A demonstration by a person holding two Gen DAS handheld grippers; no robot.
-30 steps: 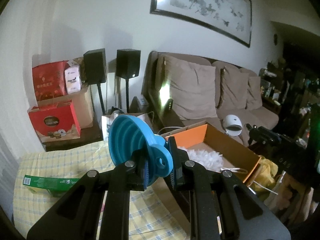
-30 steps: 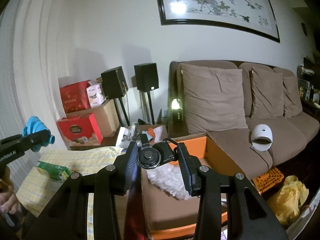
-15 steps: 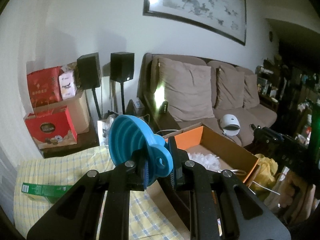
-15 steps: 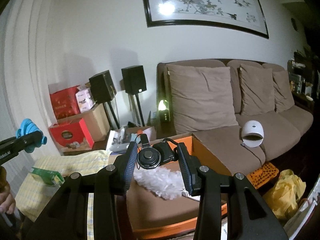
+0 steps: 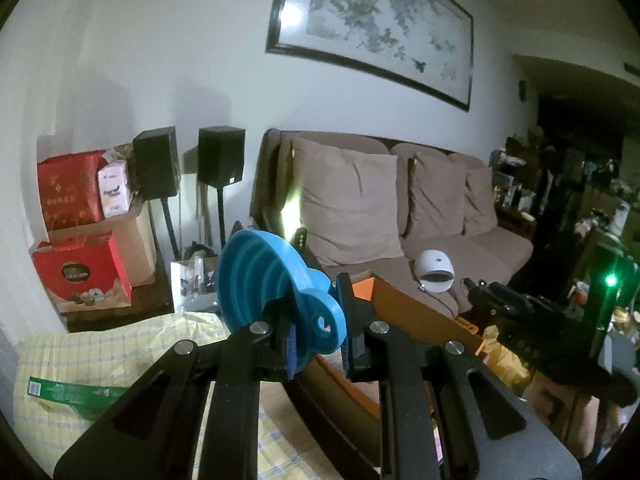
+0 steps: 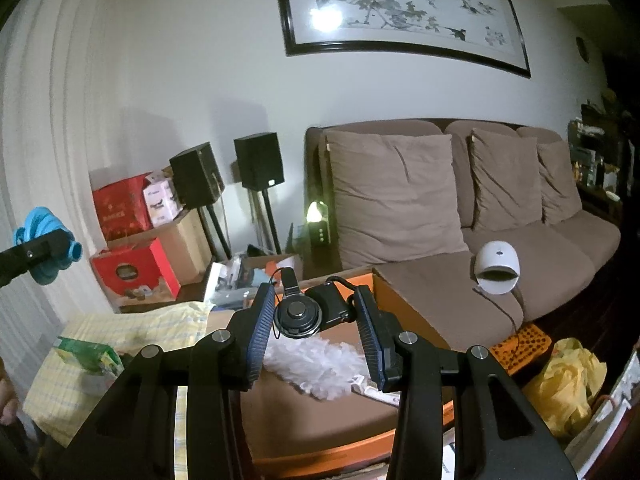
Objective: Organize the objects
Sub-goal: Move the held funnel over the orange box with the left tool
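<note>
**Both loads in the air, thin grips on each**

The left hand-held gripper (image 5: 318, 330) is clenched on the rim tab of a blue collapsible funnel (image 5: 260, 276), held up over the yellow checked cloth (image 5: 100, 348). The hold is on an edge only, so a jolt could swing or drop it. A green carton (image 5: 68, 392) lies on the cloth, its label unreadable. The right hand-held gripper (image 6: 314, 326) grasps a small black camera-like device (image 6: 310, 312) above the orange box (image 6: 404, 308); its loose cord could snag on the box wall or the white fluffy duster (image 6: 316, 360) inside. What the device is stays unclear, and the box's near corner is cut off by the 2 fingers.
</note>
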